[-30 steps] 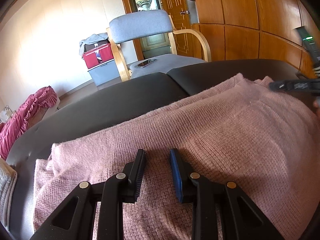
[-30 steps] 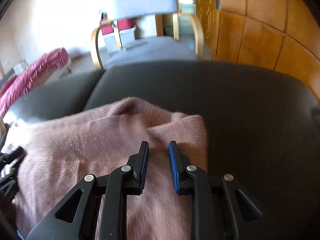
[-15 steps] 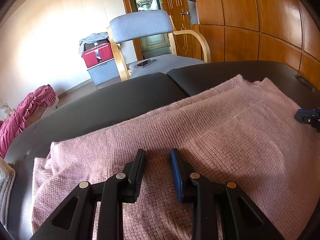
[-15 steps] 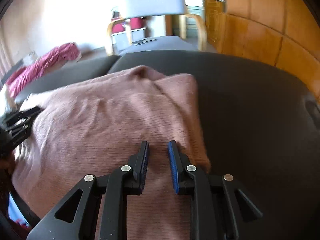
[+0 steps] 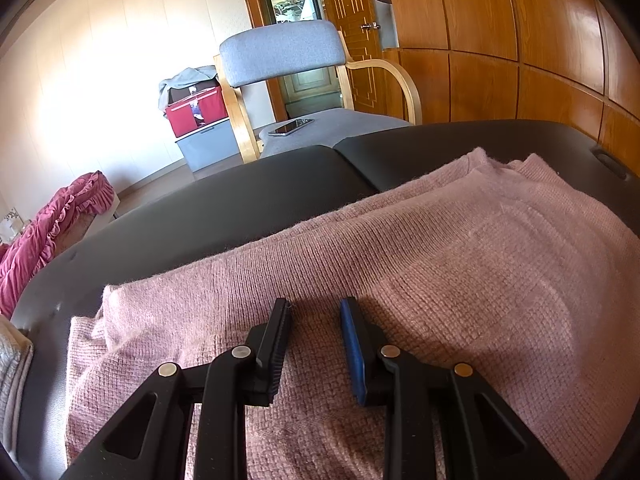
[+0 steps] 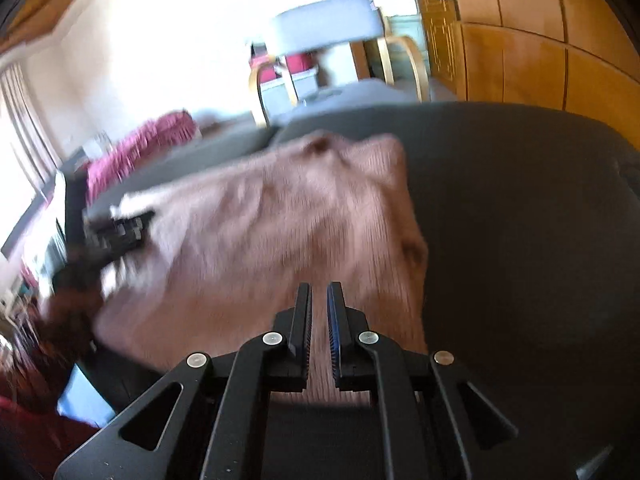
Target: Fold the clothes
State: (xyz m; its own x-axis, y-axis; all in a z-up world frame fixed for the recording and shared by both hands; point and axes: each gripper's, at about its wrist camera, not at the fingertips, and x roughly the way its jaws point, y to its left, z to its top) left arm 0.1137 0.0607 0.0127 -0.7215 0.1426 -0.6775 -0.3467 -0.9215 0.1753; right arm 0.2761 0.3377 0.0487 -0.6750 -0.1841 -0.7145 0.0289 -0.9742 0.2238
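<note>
While the sweater [image 5: 420, 264] lies folded on the black table [image 5: 240, 208], left gripper [image 5: 314, 308] sits over its near edge, jaws open; right gripper [image 6: 319, 292] jaws narrowly apart, empty, view blurred

Grey armchair [image 5: 288, 56] holding a phone [image 5: 291, 126], red box [image 5: 196, 112]

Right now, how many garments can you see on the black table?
2. A pink knit sweater lies folded across the black table, under both grippers. A grey garment shows only as a sliver at the table's left edge. More may be hidden.
</note>
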